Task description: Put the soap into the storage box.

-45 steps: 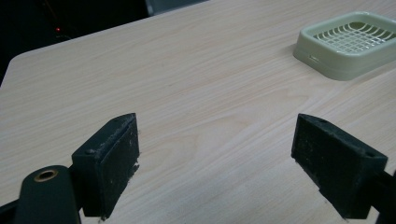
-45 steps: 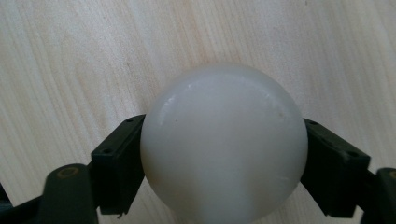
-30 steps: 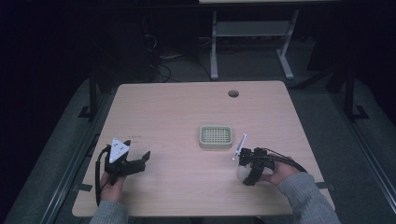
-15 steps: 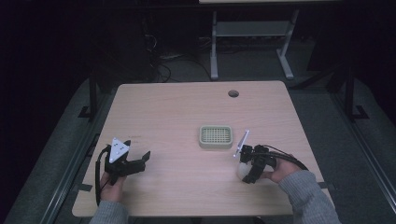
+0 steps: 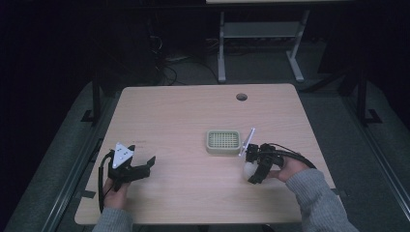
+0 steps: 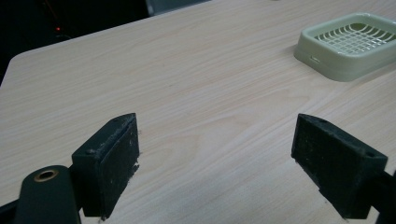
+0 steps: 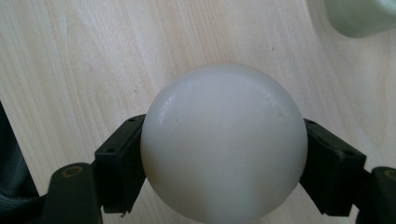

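Dark floor and desk legs ring the wooden table (image 5: 193,116), which is the biggest thing in the high view. Ahead and to the left of the right gripper (image 5: 252,170), near but apart from it, sits a pale green tray (image 5: 223,142) with a grid floor, and it holds nothing. Smaller is the white ball (image 7: 223,143), clamped between that gripper's two jaws just above the wood. Well off to its left, the left gripper (image 6: 215,154) rests low on the table with jaws spread wide and nothing between them. By my reading the pick is done: the ball is secured. What seems left is the short carry to the tray and the release there
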Tool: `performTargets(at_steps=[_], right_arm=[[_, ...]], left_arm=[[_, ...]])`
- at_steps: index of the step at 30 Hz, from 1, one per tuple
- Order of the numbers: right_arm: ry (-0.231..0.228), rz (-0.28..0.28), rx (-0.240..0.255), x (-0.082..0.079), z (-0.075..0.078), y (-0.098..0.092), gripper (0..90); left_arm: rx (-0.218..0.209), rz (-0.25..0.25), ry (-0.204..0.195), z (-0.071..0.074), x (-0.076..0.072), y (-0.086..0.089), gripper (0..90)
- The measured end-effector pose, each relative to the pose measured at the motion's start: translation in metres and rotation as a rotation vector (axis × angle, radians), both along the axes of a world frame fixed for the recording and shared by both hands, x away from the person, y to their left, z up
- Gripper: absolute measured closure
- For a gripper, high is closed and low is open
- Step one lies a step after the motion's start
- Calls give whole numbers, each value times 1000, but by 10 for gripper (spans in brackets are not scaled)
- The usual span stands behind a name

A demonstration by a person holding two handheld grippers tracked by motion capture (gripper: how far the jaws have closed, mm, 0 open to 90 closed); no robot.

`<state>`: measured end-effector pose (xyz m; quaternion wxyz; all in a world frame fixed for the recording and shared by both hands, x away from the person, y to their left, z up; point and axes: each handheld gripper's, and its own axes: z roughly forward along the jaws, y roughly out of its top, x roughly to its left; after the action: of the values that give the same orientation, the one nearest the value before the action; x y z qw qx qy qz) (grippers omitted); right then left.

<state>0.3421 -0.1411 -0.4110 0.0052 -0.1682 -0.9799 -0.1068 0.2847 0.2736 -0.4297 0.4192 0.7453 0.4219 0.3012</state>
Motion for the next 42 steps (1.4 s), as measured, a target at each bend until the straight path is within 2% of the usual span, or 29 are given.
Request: performTargets(at_steps=[22,32,42], right_arm=[[3,13,8,20,15,9,234],[4,18,21,24,16,11,234],[-8,22,30,30,24,17,234]], left_arm=[[-3,-2,-3,0,0,0,148],[-7,-1,-4,1,0,1,148],[-7,0,-4,1,0,1,148]])
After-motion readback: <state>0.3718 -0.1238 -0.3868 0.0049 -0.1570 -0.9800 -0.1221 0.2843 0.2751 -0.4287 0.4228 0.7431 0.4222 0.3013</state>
